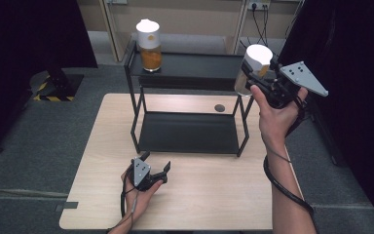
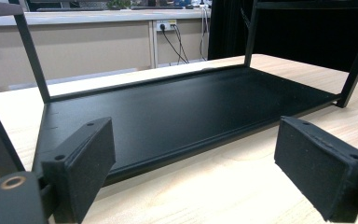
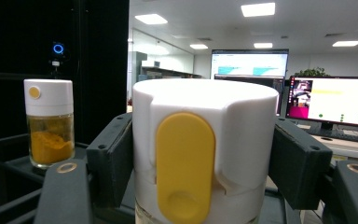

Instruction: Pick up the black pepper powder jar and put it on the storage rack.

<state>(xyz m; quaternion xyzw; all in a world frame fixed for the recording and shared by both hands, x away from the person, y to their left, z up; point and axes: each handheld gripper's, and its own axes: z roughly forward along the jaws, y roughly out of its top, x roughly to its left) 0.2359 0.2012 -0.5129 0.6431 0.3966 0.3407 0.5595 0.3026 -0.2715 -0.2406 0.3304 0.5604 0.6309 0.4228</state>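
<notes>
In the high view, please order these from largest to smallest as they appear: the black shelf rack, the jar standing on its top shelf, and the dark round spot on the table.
1. Black shelf rack, by far the largest.
2. Jar on the top shelf.
3. Dark round spot, the smallest.

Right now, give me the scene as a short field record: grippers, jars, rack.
right gripper: shut on the held jar, jaws on its white cap, raised at the right end of the rack's top shelf
left gripper: open, nothing between the jaws, low over the table in front of the rack
second jar: upright on the top shelf, left end, orange powder inside, white cap
rack: black, two shelves, bottom shelf bare
held jar contact with shelf: cannot tell
</notes>
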